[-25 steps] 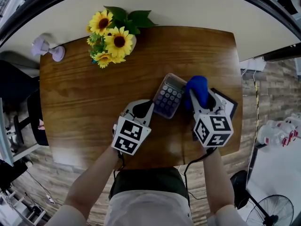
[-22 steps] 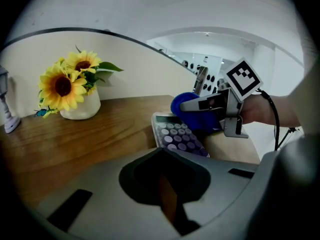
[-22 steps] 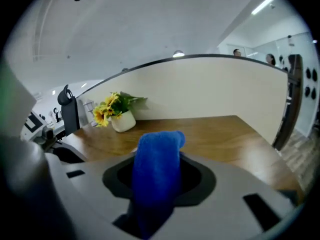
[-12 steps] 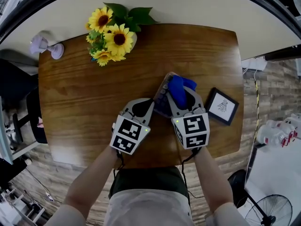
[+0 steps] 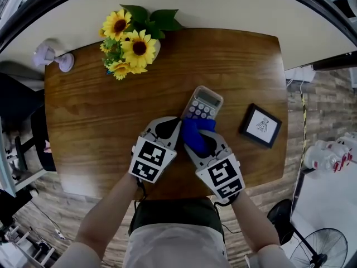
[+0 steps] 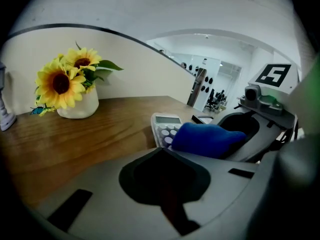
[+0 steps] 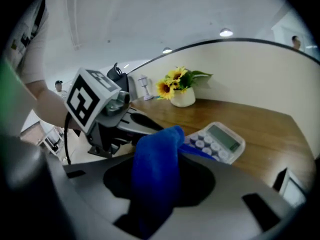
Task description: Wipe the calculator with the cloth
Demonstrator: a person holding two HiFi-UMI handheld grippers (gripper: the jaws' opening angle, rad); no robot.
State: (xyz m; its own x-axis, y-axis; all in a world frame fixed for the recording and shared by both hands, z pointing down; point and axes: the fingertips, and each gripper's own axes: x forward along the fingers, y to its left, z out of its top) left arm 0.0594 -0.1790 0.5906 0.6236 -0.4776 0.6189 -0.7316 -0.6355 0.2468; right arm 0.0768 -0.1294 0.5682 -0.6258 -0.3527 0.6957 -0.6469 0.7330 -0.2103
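Observation:
A pale calculator (image 5: pixel 203 105) with a grey display and round keys lies on the wooden table (image 5: pixel 95 116), angled away to the right. My right gripper (image 5: pixel 195 136) is shut on a blue cloth (image 5: pixel 194 133), which lies bunched over the calculator's near rows of keys. In the right gripper view the cloth (image 7: pixel 154 170) hangs from between the jaws, with the calculator (image 7: pixel 220 141) just beyond. My left gripper (image 5: pixel 177 126) is shut and empty, its tip at the calculator's near left corner. The left gripper view shows the calculator (image 6: pixel 163 125) and the cloth (image 6: pixel 205 138) just ahead.
A white pot of sunflowers (image 5: pixel 131 47) stands at the table's far left. A small black-framed picture (image 5: pixel 261 125) lies right of the calculator. A little lilac lamp (image 5: pixel 53 56) sits at the far left corner. The table's front edge runs under both grippers.
My right gripper carried the cloth from the calculator's right side leftward across it and down to its near end, uncovering the display. The left gripper stayed where it was.

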